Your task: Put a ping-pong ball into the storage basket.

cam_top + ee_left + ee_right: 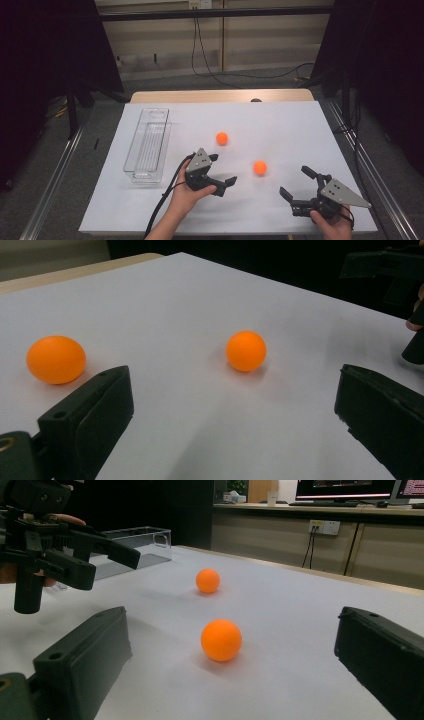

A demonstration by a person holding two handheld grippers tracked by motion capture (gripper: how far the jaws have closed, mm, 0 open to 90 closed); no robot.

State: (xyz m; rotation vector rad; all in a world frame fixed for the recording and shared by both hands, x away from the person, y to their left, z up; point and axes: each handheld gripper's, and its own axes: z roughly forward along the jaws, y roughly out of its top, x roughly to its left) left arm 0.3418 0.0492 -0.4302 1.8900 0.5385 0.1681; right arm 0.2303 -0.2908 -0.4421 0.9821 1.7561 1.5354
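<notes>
Big white table first, with a clear plastic tray sitting on its left side. Left gripper and right gripper are both spread wide, holding nothing. The near orange ball lies between them on the table; the far orange ball sits further back.

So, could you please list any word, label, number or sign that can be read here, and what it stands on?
None can be read.
Monitor screens at the back of the right gripper view: coloured lines, too small and blurred to read.
Orange balls, clear tray, grippers: no markings to read.
</notes>
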